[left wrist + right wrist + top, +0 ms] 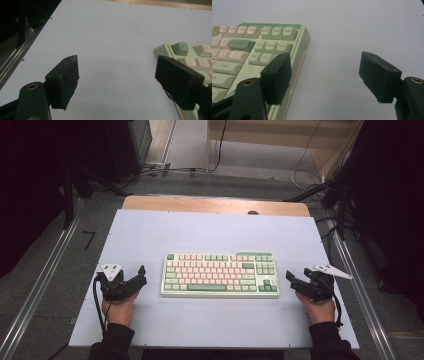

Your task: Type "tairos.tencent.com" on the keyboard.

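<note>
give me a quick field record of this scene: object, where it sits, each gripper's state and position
object: mechanical keyboard, pale green case with pink, cream and green keys
placement: flat near the middle of the pale mat, long side facing the person
mat support: wooden table, its edge showing beyond the mat
left gripper: open, holding nothing, beside the keyboard's left end
right gripper: open, holding nothing, beside the keyboard's right end
contact: neither gripper visibly touches the keyboard in the high view
hands: left hand and right hand each hold a gripper
</note>
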